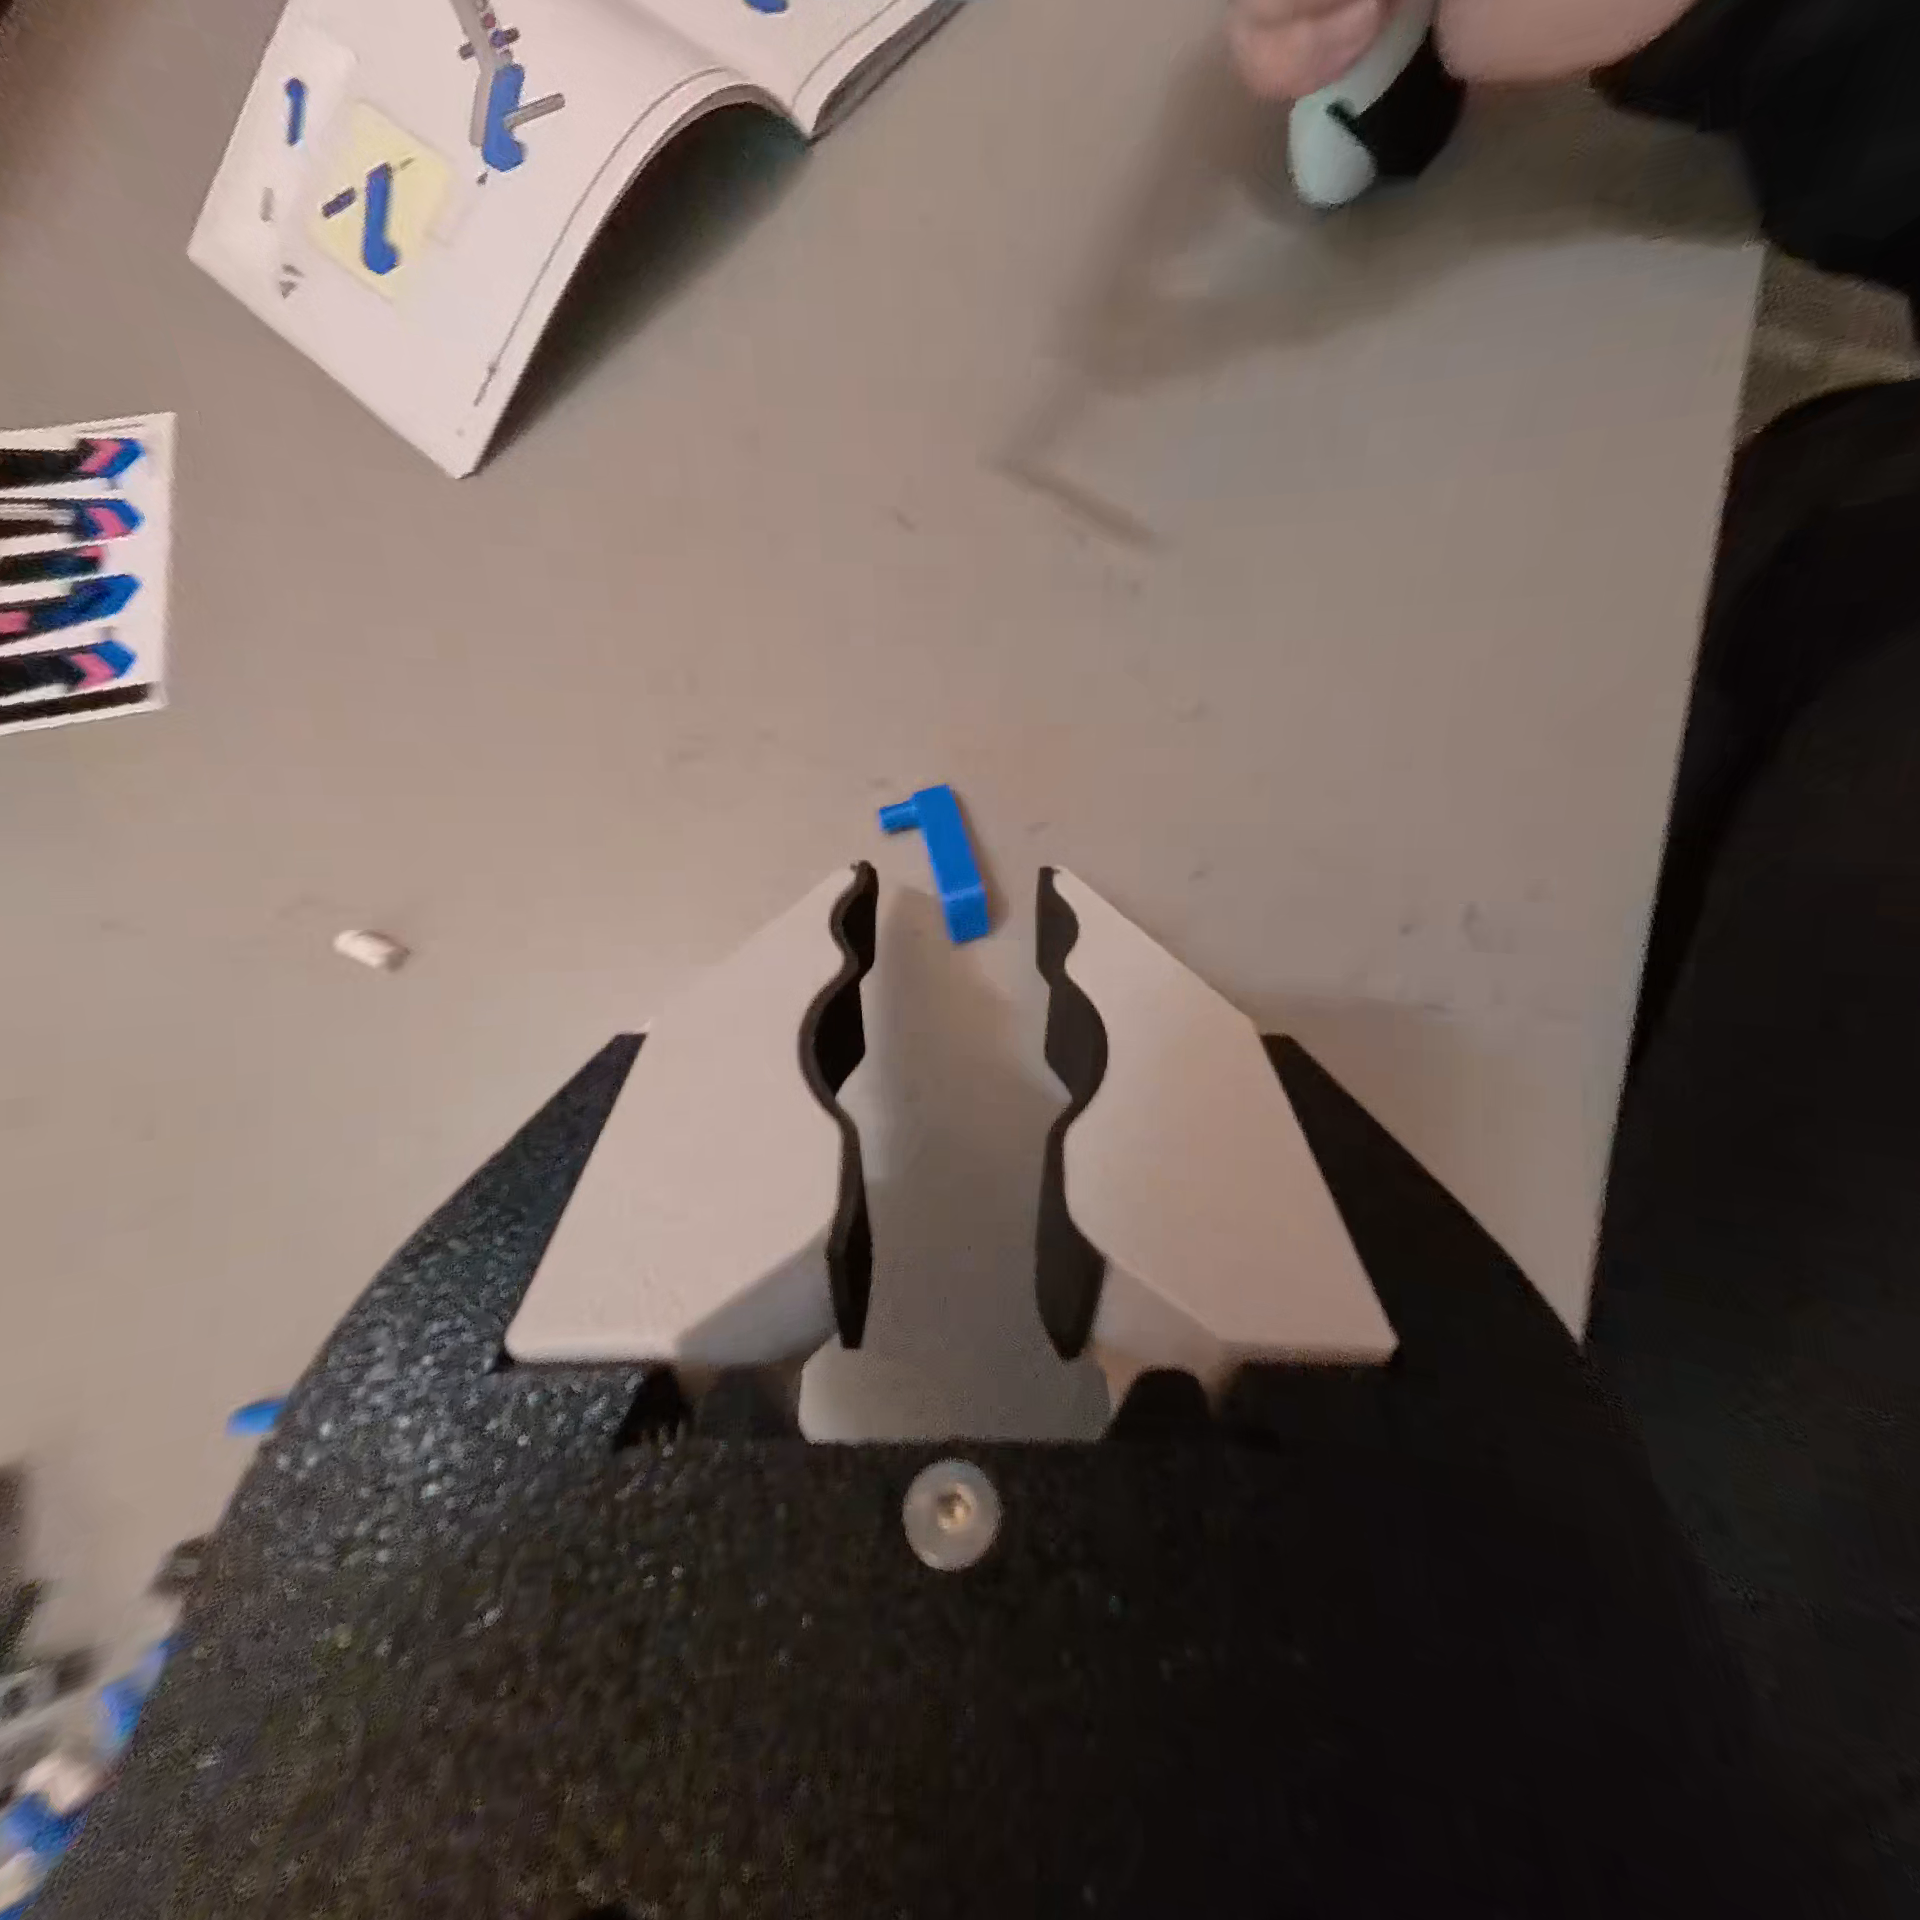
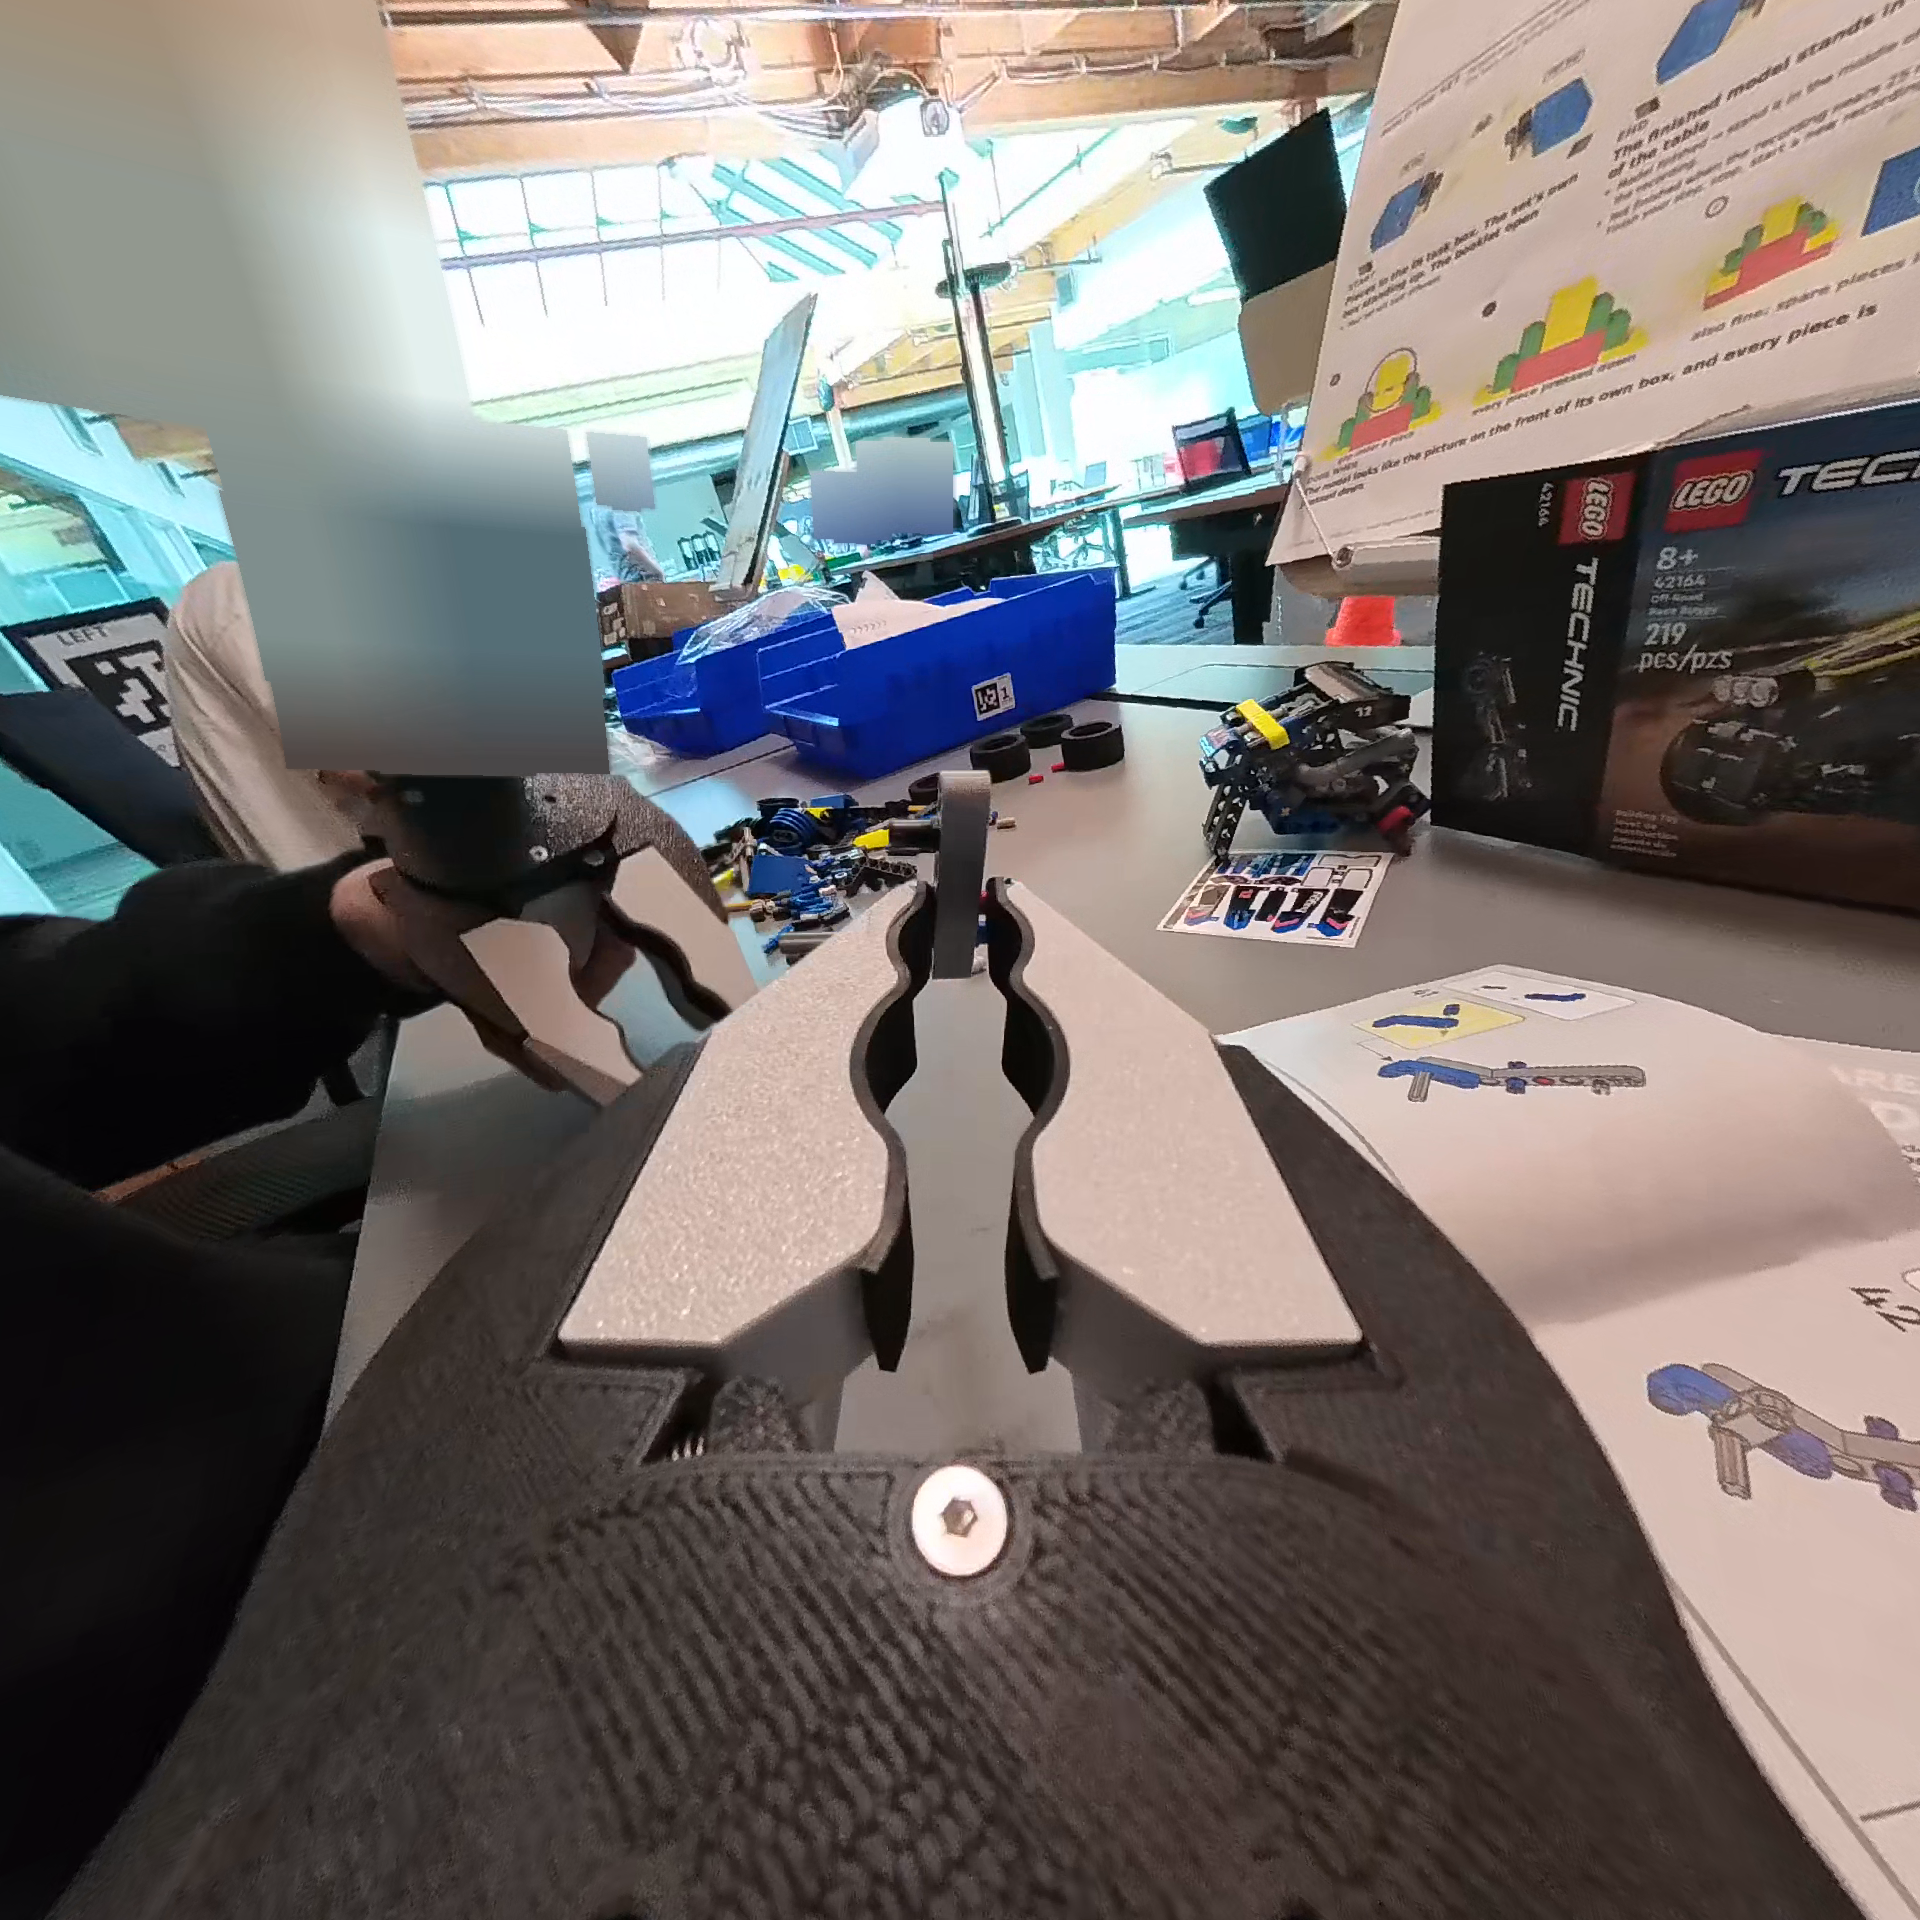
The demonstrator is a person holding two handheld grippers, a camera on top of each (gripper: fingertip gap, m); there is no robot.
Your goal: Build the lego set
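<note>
Black hand-held gripper (image 2: 958, 914) (grey beam (image 2: 961, 873) clamped), cluttered grey table (image 2: 1143, 821), open-plan workshop.

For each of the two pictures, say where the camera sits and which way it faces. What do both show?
Left wrist view: on the left gripper, facing down at the table and a blue piece.
Right wrist view: on the right gripper, facing level across the table to blue bins; it clamps a grey beam.
Shared: instruction booklet, sticker sheet.
</note>
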